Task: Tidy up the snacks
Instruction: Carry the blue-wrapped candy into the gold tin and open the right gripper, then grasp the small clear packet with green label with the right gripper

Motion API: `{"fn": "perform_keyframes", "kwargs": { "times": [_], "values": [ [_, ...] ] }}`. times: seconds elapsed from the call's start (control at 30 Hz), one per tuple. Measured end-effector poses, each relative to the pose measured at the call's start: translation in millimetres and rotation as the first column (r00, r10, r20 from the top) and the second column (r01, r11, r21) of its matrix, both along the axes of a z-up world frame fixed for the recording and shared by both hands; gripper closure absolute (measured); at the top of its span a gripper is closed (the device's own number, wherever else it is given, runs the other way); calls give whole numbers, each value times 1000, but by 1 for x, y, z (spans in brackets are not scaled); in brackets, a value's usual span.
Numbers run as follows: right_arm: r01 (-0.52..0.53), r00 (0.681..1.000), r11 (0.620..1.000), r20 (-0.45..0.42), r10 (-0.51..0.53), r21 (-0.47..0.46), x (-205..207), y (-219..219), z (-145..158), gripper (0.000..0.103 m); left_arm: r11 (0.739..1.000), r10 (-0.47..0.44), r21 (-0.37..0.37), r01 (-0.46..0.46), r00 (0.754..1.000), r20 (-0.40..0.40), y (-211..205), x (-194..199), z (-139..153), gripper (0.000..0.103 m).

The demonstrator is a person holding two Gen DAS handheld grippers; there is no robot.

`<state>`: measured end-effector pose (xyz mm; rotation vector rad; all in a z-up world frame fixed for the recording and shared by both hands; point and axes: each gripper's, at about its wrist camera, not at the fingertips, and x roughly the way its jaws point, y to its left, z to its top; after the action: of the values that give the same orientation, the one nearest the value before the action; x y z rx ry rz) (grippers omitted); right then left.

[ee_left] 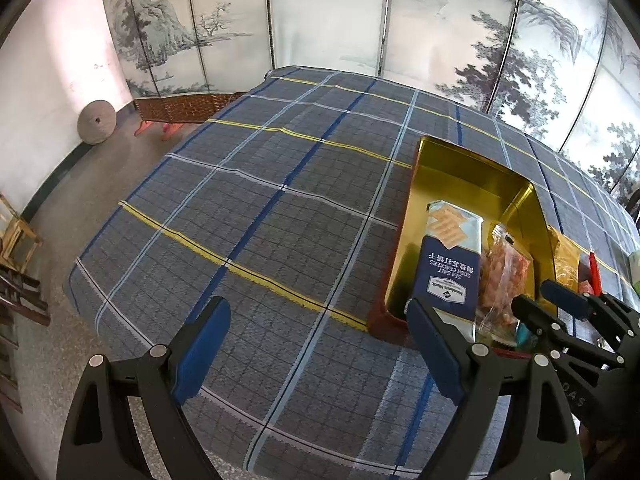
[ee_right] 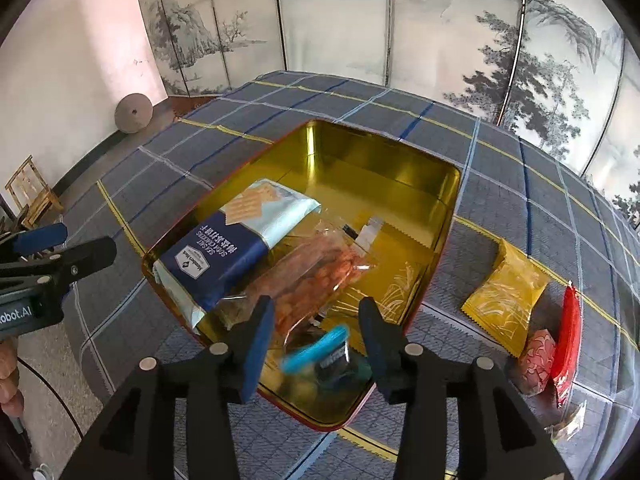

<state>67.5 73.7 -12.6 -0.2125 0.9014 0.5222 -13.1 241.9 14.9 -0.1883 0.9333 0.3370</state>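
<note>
Right gripper [ee_right: 316, 344] has its jaws apart over the near corner of the gold tin [ee_right: 448, 216] – a blurry teal packet [ee_right: 320, 346] sits between them, not pinched. Inside the tin: a cracker pack [ee_right: 224, 248] and a clear bag of orange snacks [ee_right: 316, 272]. Left gripper [ee_left: 316, 356] hangs wide open over the plaid cloth [ee_left: 260, 208] beside the tin – yellow sachet [ee_right: 506, 300] and red packet [ee_right: 570, 336] lie on the cloth to the tin's right

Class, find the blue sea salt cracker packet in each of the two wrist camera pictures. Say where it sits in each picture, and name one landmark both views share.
Left wrist view: the cracker packet lies lower right, inside the gold tin, just beyond the left gripper's right-hand finger.
Right wrist view: the cracker packet lies left of centre, along the tin's left side, beside an orange snack bag.
Shared landmark: the gold tin on the plaid tablecloth.
</note>
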Motion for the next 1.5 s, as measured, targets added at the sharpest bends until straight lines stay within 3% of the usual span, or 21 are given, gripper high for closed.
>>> {"fn": "perform_keyframes", "kwargs": {
  "times": [0.23,0.47,0.57,0.77,0.9,1.07,1.33,1.4,1.5],
  "values": [
    [36,999,999,39,-36,22,-5,-21,13,58,1000,-19,9,19,1000,10,-9,0,5,16],
    [196,981,980,-3,-196,30,-1,-88,15,58,998,-54,14,54,998,25,-23,3,11,15],
    [291,956,956,-26,-291,23,1,-126,12,58,997,-74,13,74,997,31,-32,7,13,15],
    [469,878,883,-105,-468,-10,3,-197,-9,58,993,-117,16,116,993,30,-49,11,13,15],
    [534,832,845,-170,-528,-11,4,-225,-23,58,991,-134,14,134,991,26,-57,12,11,15],
    [574,800,819,-227,-555,20,11,-238,-33,58,990,-141,12,141,990,18,-61,13,9,15],
    [594,782,805,-236,-577,0,21,-241,-44,58,990,-140,12,140,990,17,-61,12,8,15],
    [582,793,813,-212,-570,-7,23,-239,-44,58,990,-140,13,139,990,16,-62,11,8,15],
    [561,811,827,-171,-559,-39,26,-237,-45,67,990,-143,16,143,990,17,-63,11,8,15]
  ]
}}
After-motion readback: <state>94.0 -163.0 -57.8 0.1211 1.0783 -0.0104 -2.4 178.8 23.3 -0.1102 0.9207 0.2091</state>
